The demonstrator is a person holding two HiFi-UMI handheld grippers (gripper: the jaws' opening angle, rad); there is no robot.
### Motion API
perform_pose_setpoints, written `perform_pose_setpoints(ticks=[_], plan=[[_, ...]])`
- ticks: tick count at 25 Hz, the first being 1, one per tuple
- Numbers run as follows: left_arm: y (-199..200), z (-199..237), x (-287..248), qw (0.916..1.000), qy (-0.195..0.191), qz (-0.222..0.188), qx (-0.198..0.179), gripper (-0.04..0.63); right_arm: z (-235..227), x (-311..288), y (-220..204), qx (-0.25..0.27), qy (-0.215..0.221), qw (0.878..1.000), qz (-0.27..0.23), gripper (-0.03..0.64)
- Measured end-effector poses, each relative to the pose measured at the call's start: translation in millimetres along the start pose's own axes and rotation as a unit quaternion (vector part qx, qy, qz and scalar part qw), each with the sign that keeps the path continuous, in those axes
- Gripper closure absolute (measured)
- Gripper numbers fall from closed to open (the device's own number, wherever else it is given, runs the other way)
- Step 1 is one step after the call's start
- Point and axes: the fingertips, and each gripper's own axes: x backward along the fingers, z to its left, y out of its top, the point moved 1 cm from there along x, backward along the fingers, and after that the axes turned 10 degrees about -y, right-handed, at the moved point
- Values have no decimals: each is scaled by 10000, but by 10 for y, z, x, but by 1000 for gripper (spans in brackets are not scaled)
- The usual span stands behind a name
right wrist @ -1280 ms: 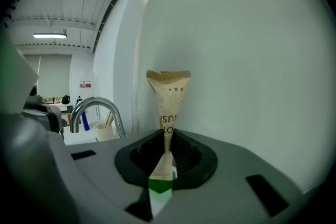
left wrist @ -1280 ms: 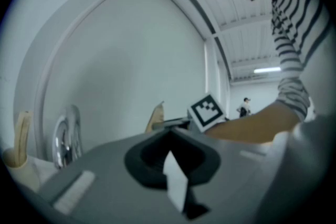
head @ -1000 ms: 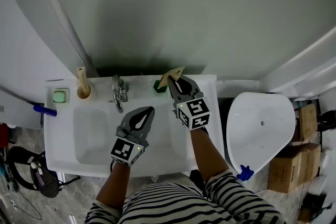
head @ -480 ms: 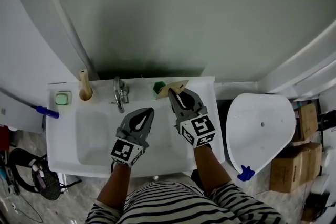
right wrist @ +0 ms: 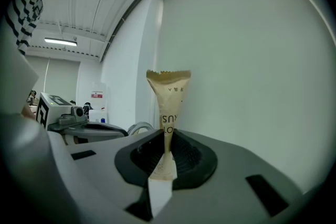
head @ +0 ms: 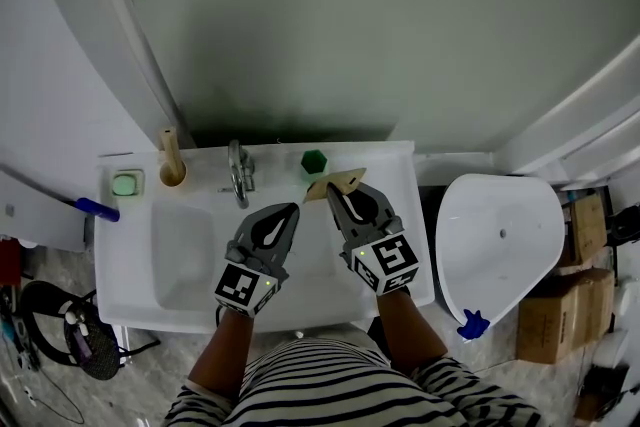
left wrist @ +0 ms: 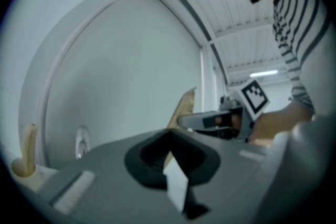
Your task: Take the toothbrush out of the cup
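Observation:
The toothbrush, in a tan paper sleeve (head: 340, 183), is clamped between the jaws of my right gripper (head: 335, 194) and stands clear of the small green cup (head: 313, 162) on the sink's back ledge. In the right gripper view the sleeve (right wrist: 169, 96) rises upright from the closed jaws (right wrist: 167, 145). My left gripper (head: 286, 213) hovers over the basin beside it, shut, with nothing in it. In the left gripper view its jaws (left wrist: 170, 153) are together, and the sleeve (left wrist: 185, 107) and the right gripper (left wrist: 210, 120) show beyond them.
The white sink (head: 130, 250) has a chrome tap (head: 240, 177) at the back, a wooden holder (head: 171, 170) and a green soap dish (head: 125, 183) at the left. A white toilet (head: 500, 235) stands to the right, with cardboard boxes (head: 560, 315) beyond it.
My right gripper has drawn back from the wall and up with the sleeved toothbrush, leaving the green cup uncovered. The left gripper has barely shifted.

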Motion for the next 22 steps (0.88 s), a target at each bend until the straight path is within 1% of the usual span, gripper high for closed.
perform_pose_setpoints(ticks=[8,13,22], plan=[[39,93,443,10000,5,-59,1,589,365,33,66,-2,-65,10000,-23,578],[58,241,870,9999,123,-117,2,589,748,19,162,-3,-11,10000,-85,578],[24,497,1565,9994,321,-43,105,589,1390,-3,235,-7,109,9999,-121,578]])
